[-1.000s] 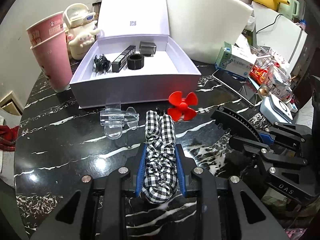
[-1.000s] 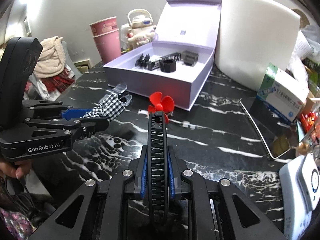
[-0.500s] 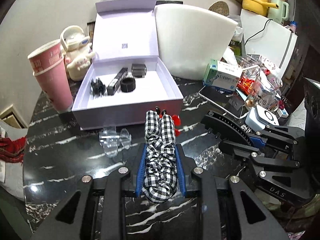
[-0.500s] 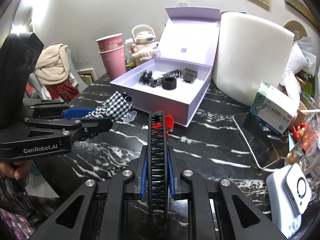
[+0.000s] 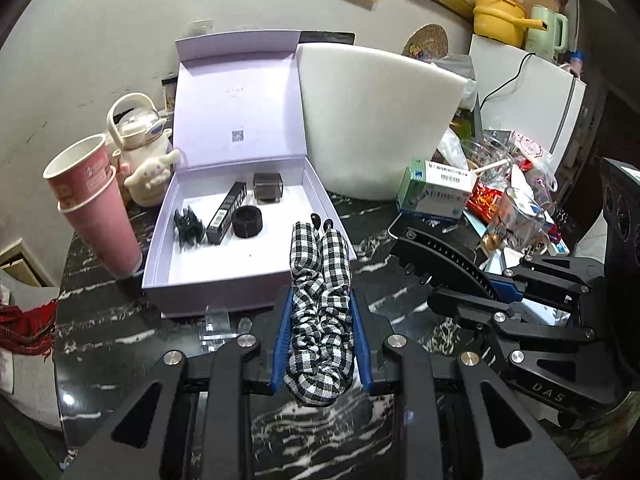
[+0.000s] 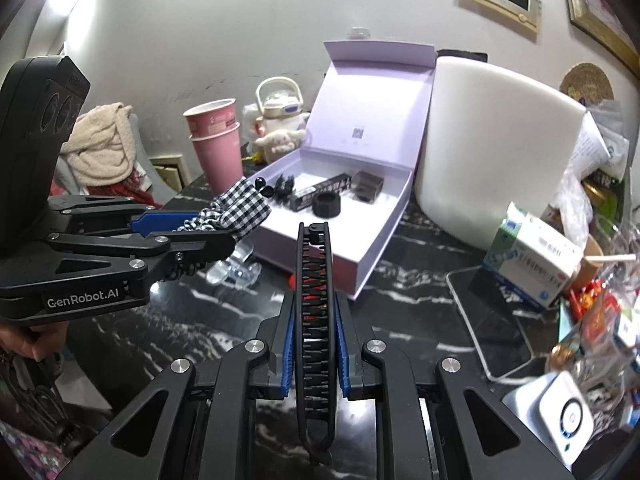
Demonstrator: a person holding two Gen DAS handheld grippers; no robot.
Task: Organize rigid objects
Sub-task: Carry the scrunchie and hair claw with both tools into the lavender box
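My left gripper [image 5: 320,312] is shut on a black-and-white checked scrunchie [image 5: 320,280] and holds it raised just before the front wall of the open lilac box [image 5: 224,292]. It also shows in the right wrist view [image 6: 236,208]. The box holds a black claw clip [image 5: 188,226], a black tube carton [image 5: 226,213], a black ring [image 5: 248,222] and a dark cube [image 5: 268,187]. My right gripper [image 6: 315,320] is shut on a black toothed hair clip [image 6: 315,300], raised above the marble table [image 6: 408,300]. A red propeller is mostly hidden behind it.
A clear plastic clip [image 6: 236,272] lies before the box. Pink stacked cups [image 5: 96,208] and a cream character kettle [image 5: 140,152] stand left of it. A white foam block [image 5: 372,120], a medicine box [image 5: 436,192], a phone [image 6: 492,320] and clutter fill the right.
Both grippers have risen and moved toward the box with their loads. The red propeller, plain before, is now hidden behind the held items.
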